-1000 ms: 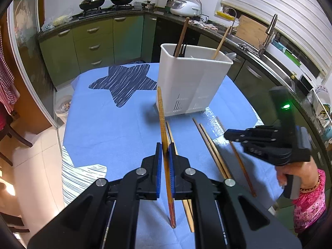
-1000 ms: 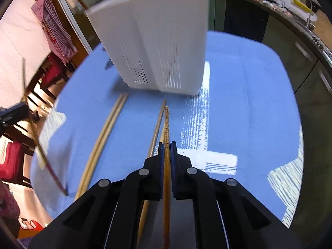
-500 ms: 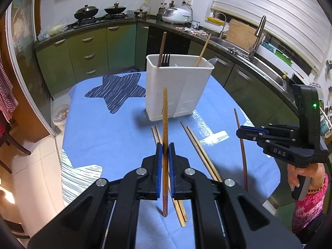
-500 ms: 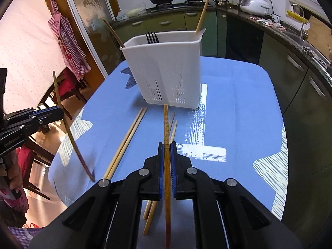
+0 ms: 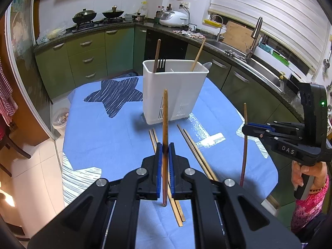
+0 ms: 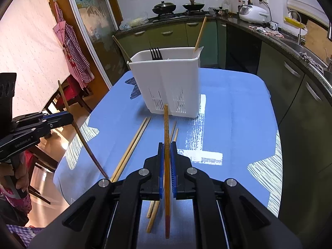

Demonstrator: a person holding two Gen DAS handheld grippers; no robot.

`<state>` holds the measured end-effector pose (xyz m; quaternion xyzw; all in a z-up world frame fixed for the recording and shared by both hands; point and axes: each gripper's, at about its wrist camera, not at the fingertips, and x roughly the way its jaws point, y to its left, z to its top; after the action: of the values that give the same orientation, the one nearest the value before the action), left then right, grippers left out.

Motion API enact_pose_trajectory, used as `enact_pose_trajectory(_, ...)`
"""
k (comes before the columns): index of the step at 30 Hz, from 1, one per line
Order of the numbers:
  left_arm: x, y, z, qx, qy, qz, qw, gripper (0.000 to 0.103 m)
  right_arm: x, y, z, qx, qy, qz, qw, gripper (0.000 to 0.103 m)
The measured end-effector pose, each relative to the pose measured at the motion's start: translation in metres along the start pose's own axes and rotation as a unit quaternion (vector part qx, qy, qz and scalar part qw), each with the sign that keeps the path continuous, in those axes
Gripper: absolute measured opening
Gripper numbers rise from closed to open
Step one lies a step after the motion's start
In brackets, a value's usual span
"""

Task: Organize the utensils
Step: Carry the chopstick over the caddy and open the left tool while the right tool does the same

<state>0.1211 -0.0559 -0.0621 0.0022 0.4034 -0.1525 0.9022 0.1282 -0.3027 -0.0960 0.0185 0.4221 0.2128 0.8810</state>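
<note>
My left gripper (image 5: 165, 145) is shut on a brown chopstick (image 5: 165, 108) that stands nearly upright above the blue-clothed table (image 5: 108, 145). My right gripper (image 6: 166, 145) is shut on an orange patterned chopstick (image 6: 166, 120), also lifted off the cloth. Each gripper shows in the other's view: the right gripper (image 5: 245, 128) at the right, the left gripper (image 6: 70, 116) at the left. A white utensil holder (image 5: 174, 91) (image 6: 170, 83) stands beyond both, with a fork, two chopsticks and a spoon in it. Two pairs of loose chopsticks (image 5: 194, 147) (image 6: 132, 147) lie on the cloth before it.
Green kitchen cabinets and a dark counter with a sink (image 5: 259, 66) curve behind and right of the table. Wooden chairs (image 6: 68, 97) stand off the table's left side. A person's hand (image 5: 300, 172) holds the right gripper's handle near the table's right edge.
Both grippers have risen with their chopsticks, the right one more. The right gripper's chopstick has come up off the cloth, and the holder now looks farther away in its view.
</note>
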Motion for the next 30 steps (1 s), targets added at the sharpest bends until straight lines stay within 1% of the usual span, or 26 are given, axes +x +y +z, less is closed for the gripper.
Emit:
enact_pose_trajectory(8, -0.006, 0.000, 0.007, 0.003, -0.011, -0.002, 0.9999, 0.006, -0.014, 0.001, 0.009, -0.002, -0.020, 0.001, 1.000, 0.007)
enact_pose_trajectory(11, -0.008, 0.000, 0.014, 0.003, -0.014, -0.009, 0.9999, 0.006, -0.022, 0.001, 0.015, -0.003, -0.031, -0.001, 1.000, 0.007)
enact_pose_trajectory(15, -0.013, -0.005, 0.029, 0.009, -0.021, -0.016, 0.9996, 0.006, -0.041, 0.002, 0.029, -0.006, -0.057, 0.001, 0.998, 0.007)
enact_pose_trajectory(21, -0.027, -0.015, 0.067, 0.020, -0.052, -0.024, 0.9982, 0.006, -0.070, 0.002, 0.049, -0.016, -0.089, -0.004, 0.996, 0.007)
enact_pose_trajectory(25, -0.043, -0.025, 0.103, 0.026, -0.086, -0.030, 0.9955, 0.006, -0.081, 0.000, 0.061, -0.022, -0.093, -0.010, 0.995, 0.007)
enact_pose_trajectory(30, -0.057, -0.037, 0.142, 0.033, -0.127, -0.025, 0.9910, 0.006, -0.088, -0.002, 0.069, -0.028, -0.096, -0.014, 0.995, 0.007)
